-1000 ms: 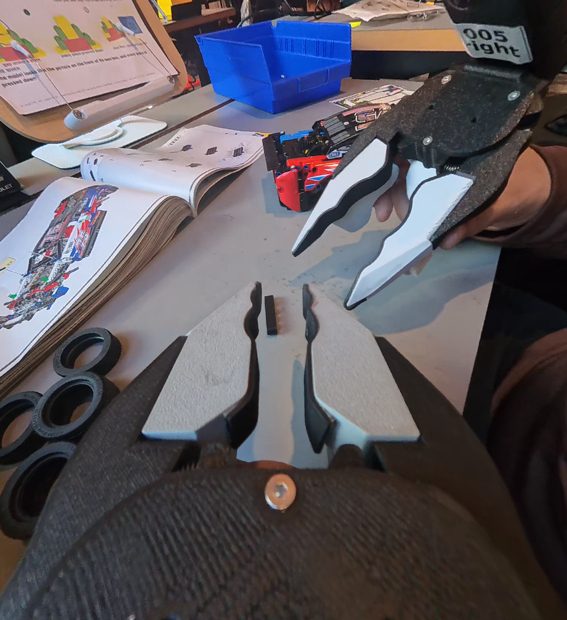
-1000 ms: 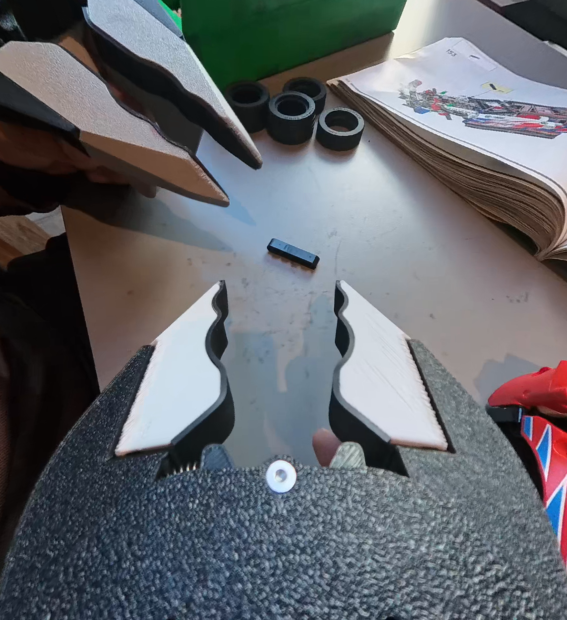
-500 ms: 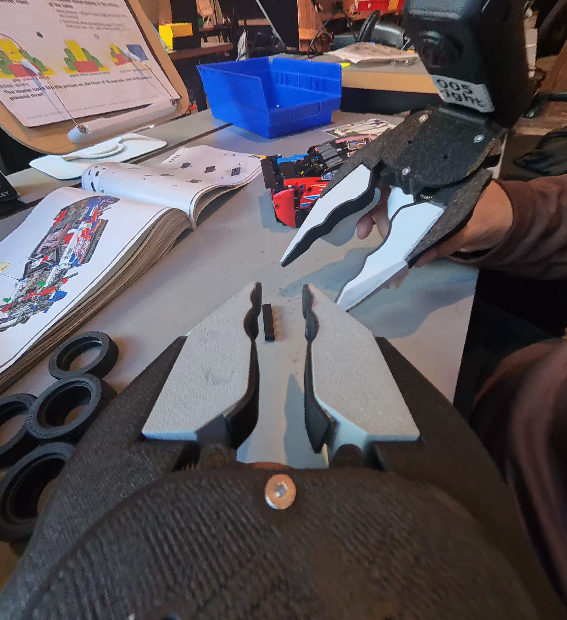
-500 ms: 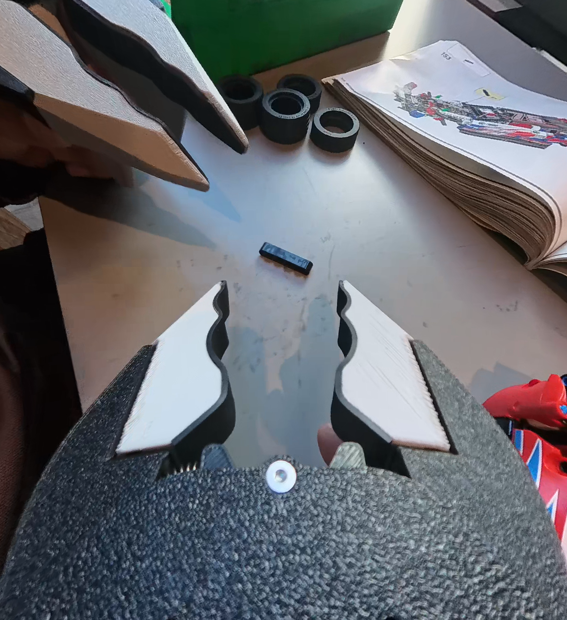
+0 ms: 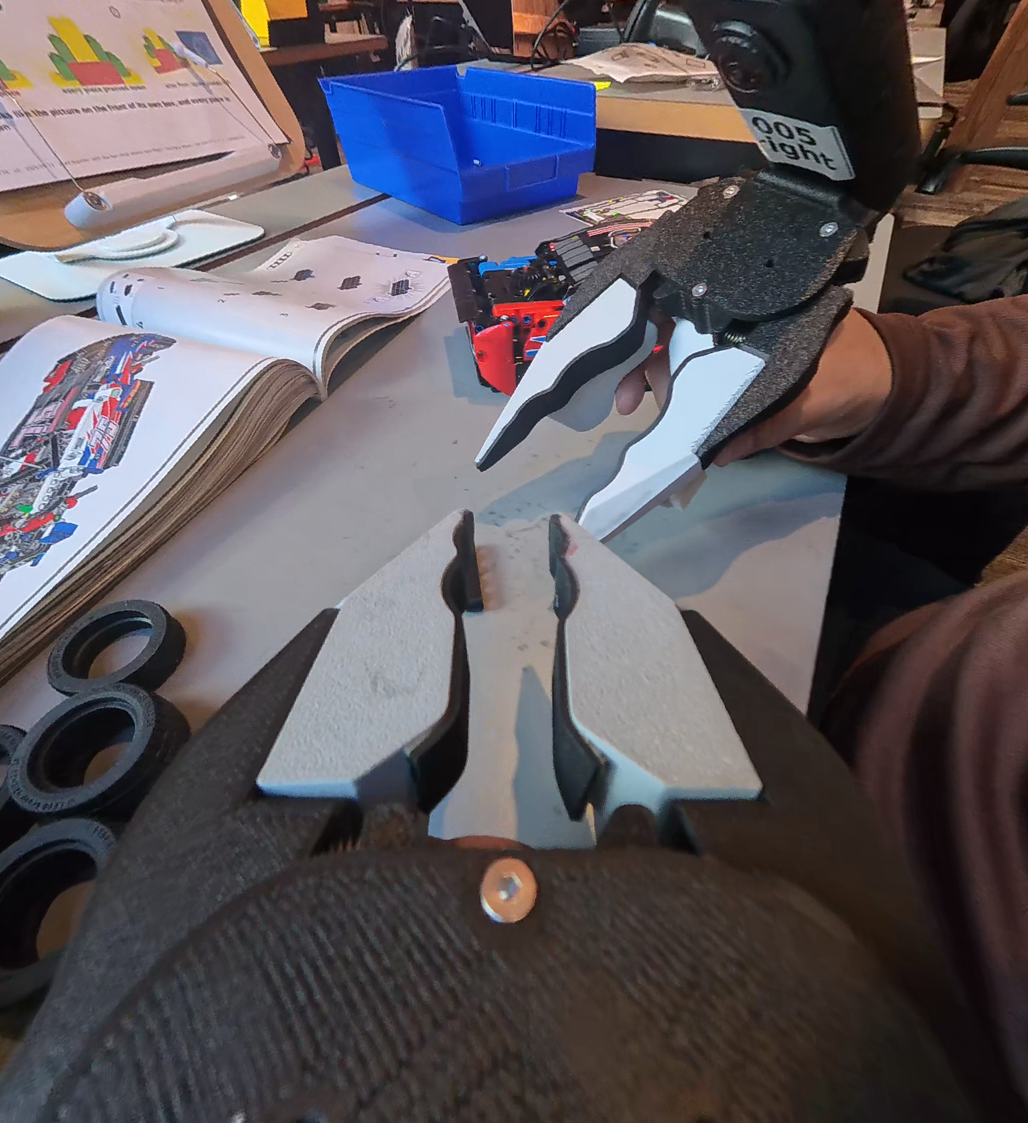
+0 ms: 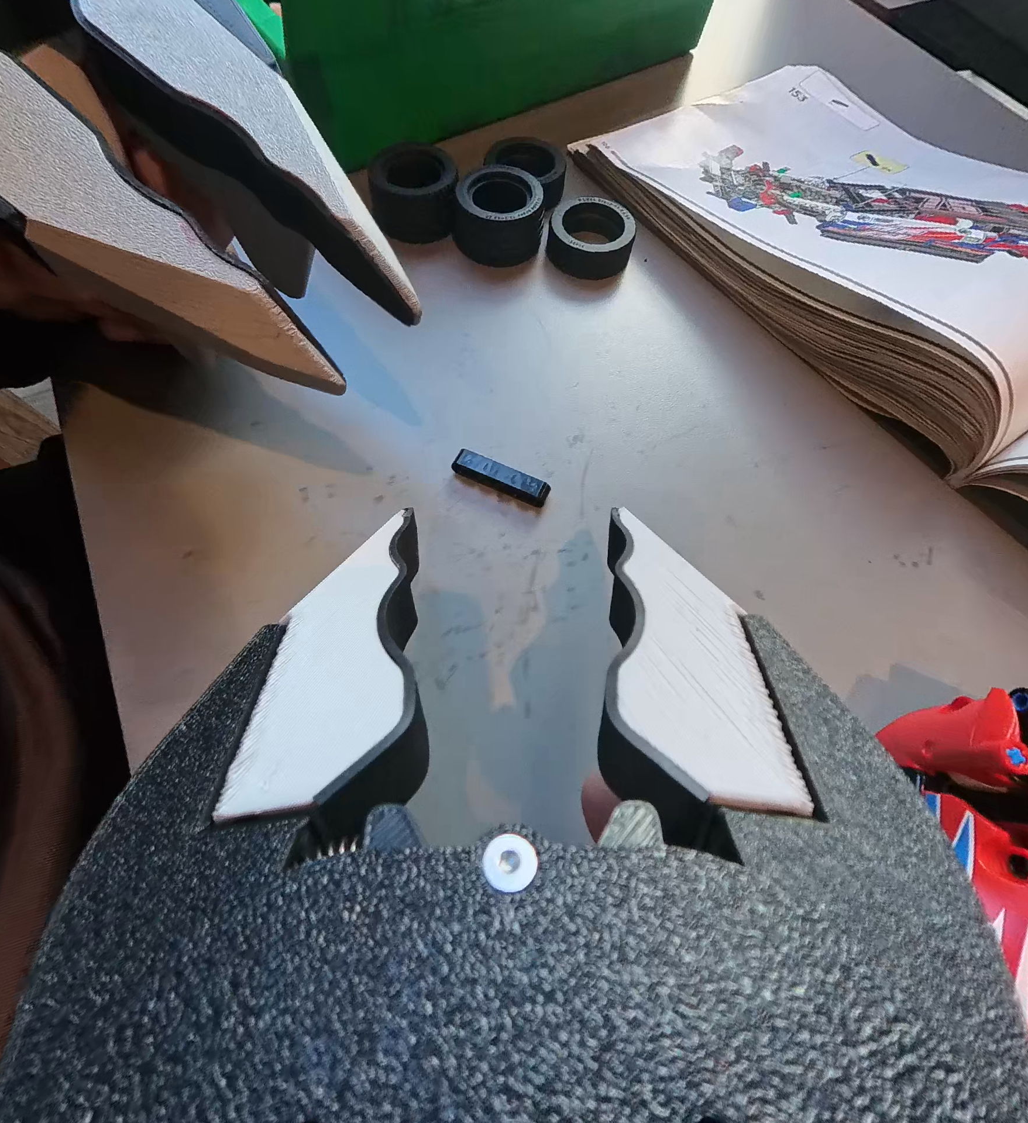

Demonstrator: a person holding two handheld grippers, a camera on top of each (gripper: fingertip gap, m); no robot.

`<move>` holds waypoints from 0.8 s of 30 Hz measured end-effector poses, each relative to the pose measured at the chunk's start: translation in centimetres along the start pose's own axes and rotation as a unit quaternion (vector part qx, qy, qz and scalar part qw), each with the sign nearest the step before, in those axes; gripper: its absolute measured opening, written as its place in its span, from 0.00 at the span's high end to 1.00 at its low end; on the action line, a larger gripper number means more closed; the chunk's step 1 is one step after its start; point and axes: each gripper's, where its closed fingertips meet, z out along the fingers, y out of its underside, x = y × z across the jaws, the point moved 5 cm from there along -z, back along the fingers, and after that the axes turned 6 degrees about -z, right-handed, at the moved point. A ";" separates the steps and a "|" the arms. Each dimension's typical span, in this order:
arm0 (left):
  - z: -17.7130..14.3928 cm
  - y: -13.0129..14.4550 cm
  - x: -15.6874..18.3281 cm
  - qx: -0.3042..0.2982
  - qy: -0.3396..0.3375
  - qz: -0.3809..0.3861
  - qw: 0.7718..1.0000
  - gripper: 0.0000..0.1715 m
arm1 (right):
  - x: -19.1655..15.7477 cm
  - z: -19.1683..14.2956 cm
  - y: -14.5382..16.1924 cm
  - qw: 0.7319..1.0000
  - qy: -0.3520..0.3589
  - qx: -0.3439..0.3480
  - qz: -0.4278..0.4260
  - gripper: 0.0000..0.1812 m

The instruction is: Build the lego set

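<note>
a small black lego piece (image 6: 500, 477) is seen lying flat on the grey table (image 6: 712, 462), bare surface on every side of it. in the right wrist view it lies just beyond the tips of the right gripper (image 6: 510, 511), touched by neither finger. in the left wrist view the piece (image 5: 473, 578) is seen as a dark strip close against the inner edge of the left finger of the left gripper (image 5: 510, 518), its outline blurred there.

the right gripper is released, its white fingers spread wide above the table. the left gripper is also released, with a narrower gap between its fingers; in the right wrist view it (image 6: 380, 352) is seen at the far left, raised off the table with nothing between its tips. from the left wrist view the right gripper (image 5: 532, 501) is seen just beyond the left one, tilted down toward the table and held by a hand (image 5: 827, 389).

four black tyres (image 6: 499, 200) are clustered beyond the piece, near a green bin (image 6: 469, 54). an open instruction book (image 6: 864, 243) is spread at the far right. a partly built red car model (image 6: 1010, 790) is seen at the near right edge. in the left wrist view a blue bin (image 5: 469, 133) stands at the far side of the table.
</note>
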 end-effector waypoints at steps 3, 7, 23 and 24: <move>0.1 0.1 -0.1 -0.006 0.006 -0.008 1.000 0.87 | 0.1 0.0 0.0 1.000 -0.003 0.002 0.004 0.65; 0.2 0.1 -0.2 -0.009 0.012 -0.016 1.000 0.87 | 0.1 -0.1 0.0 1.000 -0.006 0.005 0.008 0.65; -1.3 -0.9 -0.8 0.030 0.010 -0.036 0.999 0.90 | 0.0 0.0 0.0 1.000 0.002 0.000 -0.002 0.68; -2.4 -1.6 -1.3 0.029 0.010 -0.031 0.999 0.89 | 0.1 0.0 0.0 1.000 0.005 0.001 -0.004 0.68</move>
